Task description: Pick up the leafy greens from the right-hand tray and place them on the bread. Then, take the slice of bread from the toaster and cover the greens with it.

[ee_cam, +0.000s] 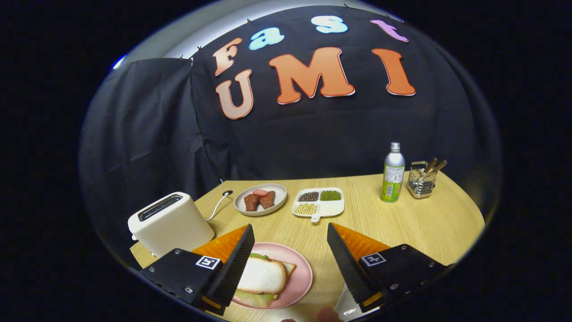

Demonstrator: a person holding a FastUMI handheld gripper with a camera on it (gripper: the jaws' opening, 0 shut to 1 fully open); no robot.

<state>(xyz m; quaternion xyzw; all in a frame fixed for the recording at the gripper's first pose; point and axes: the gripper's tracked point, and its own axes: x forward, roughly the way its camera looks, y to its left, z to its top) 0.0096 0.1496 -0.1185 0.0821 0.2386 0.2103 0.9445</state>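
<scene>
The table [402, 223] carried a toaster [172, 221] beside and behind the pink plate [300, 279]. On that plate a bread slice [263, 276] lay over greens [250, 297] and a lower slice, so the covering step appeared finished. The gripper [288, 264] hovered above the plate, fingers spread wide and empty; the next move was likely a clean withdrawal.
</scene>
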